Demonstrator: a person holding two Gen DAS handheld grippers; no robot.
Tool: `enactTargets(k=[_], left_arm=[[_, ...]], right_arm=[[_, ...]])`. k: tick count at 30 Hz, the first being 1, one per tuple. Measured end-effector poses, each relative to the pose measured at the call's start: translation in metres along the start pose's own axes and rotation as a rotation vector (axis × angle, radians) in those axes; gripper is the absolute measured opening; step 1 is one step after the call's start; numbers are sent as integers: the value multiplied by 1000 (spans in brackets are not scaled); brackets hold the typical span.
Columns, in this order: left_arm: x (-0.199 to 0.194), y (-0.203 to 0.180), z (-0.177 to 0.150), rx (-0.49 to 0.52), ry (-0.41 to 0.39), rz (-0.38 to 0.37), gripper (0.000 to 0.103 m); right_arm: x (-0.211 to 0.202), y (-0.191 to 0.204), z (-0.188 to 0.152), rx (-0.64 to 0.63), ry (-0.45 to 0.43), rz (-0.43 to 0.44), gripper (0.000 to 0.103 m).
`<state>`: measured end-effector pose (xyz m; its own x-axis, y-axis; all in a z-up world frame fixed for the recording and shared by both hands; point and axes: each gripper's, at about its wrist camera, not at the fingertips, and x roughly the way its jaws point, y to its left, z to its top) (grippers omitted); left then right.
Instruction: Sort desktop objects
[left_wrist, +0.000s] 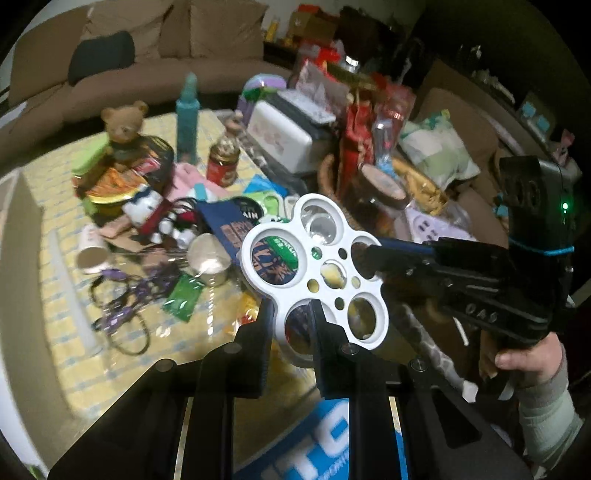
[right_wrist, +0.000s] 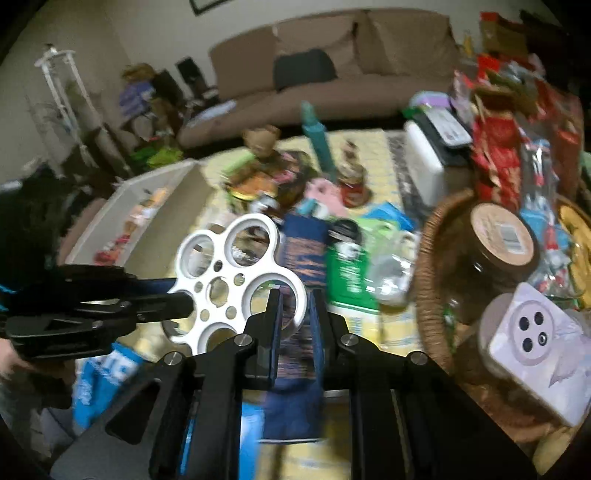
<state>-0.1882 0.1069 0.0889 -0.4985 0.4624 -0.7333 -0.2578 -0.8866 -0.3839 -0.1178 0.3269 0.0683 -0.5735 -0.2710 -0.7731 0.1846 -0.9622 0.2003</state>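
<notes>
White holed disc (left_wrist: 317, 271) clamped by both hand-held grippers.

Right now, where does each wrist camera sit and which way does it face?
Left wrist: on the left gripper, looking across the cluttered table toward the brown sofa; the right gripper and the hand holding it show at right.
Right wrist: on the right gripper, facing the same sofa; the left gripper enters from the left.
Shared: both grippers grip the white holed disc, from different sides.
</notes>
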Motion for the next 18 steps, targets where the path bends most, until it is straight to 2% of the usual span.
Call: enactTargets(k=[4, 5, 6, 7, 8, 9, 10, 11, 13, 15, 18], left_arm=[[35, 0, 1, 24, 66, 38, 18], [37, 1, 0, 24, 70, 55, 24], [33, 4, -1, 21, 67, 66, 37], [27, 7, -3, 19, 54, 64, 44], [17, 10, -5, 17, 28, 65, 56], [7, 14, -6, 16, 11, 74, 63], [-4, 18, -7, 18, -4, 89, 65], [-17, 24, -10, 22, -21, 111, 67], [-33, 39, -13, 14, -37, 150, 68], [-45, 58, -17, -27, -40, 183, 68], [-62, 85, -27, -106, -69, 187, 68]], right_arm=[[27, -19, -6, 31, 50, -37, 14], [33, -23, -8, 46, 59, -37, 15], [34, -25, -9, 57, 63, -47, 16], [35, -26, -10, 63, 65, -58, 20], [32, -26, -11, 65, 59, -62, 32], [28, -24, -11, 64, 40, -65, 39], [22, -22, -11, 61, 17, -67, 51], [17, -20, -10, 59, -3, -64, 52], [3, -9, -8, 60, -41, 0, 52], [-4, 5, -7, 74, -46, 122, 52], [10, 29, -10, 111, 25, 316, 52]])
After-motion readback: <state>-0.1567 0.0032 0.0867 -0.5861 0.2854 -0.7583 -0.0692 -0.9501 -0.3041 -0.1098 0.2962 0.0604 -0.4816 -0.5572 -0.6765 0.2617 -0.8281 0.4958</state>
